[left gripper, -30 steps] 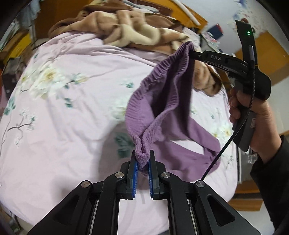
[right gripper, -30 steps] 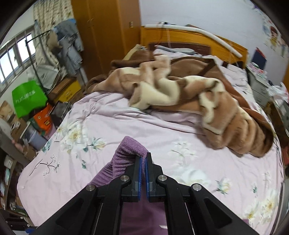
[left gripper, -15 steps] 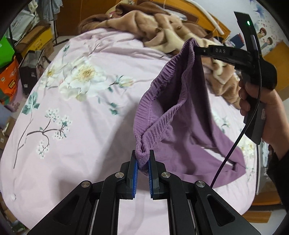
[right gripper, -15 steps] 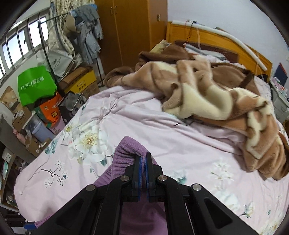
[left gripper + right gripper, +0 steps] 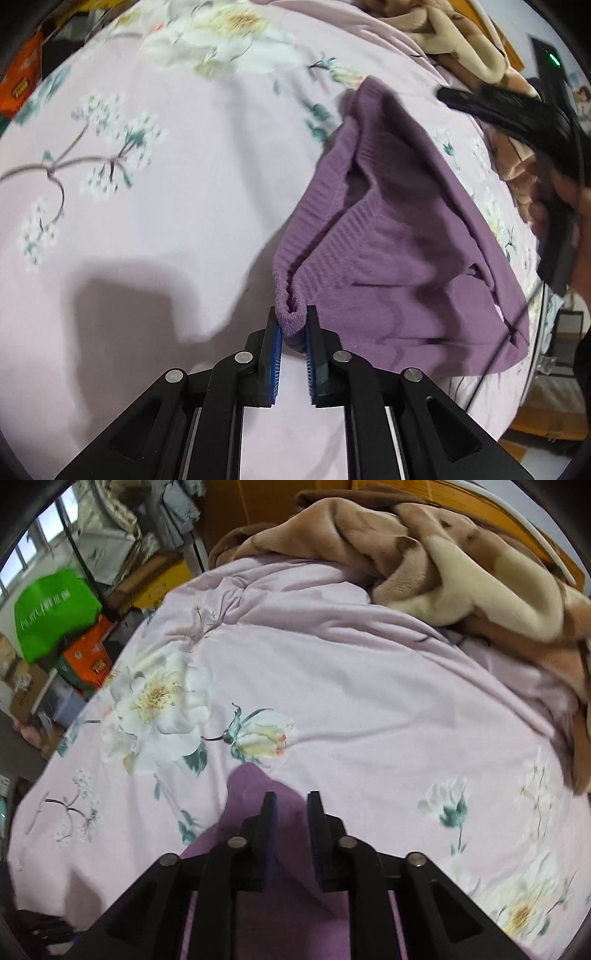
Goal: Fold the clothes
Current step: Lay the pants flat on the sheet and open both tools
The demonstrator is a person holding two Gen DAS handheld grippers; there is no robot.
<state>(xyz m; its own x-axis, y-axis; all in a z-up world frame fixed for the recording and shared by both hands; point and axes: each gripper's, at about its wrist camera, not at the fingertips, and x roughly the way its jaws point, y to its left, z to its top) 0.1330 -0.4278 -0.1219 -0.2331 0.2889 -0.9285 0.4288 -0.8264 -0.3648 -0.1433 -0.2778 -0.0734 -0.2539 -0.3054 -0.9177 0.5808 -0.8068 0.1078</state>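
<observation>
A purple knit garment (image 5: 388, 240) lies spread on the lilac flowered bed sheet (image 5: 166, 221), waistband toward me. One waistband corner sits between the blue pads of my left gripper (image 5: 291, 325); its jaws are opening, and the fabric still touches both pads. My right gripper (image 5: 291, 805) hangs just above the garment's other corner (image 5: 251, 786). Its jaws are opening too, with nothing pinched between them. In the left wrist view the right gripper (image 5: 447, 96) shows blurred, clear of the far waistband corner, held by a person's hand (image 5: 576, 206).
A brown and cream blanket (image 5: 461, 561) is heaped at the far end of the bed by the wooden headboard. Beside the bed on the left stand a green bag (image 5: 51, 609), an orange box (image 5: 88, 657) and other clutter. The sheet to the garment's left is bare.
Both grippers have dropped toward the bed and the garment has come down onto the sheet. The right gripper has opened and let go of its waistband corner. The left jaws stand slightly wider.
</observation>
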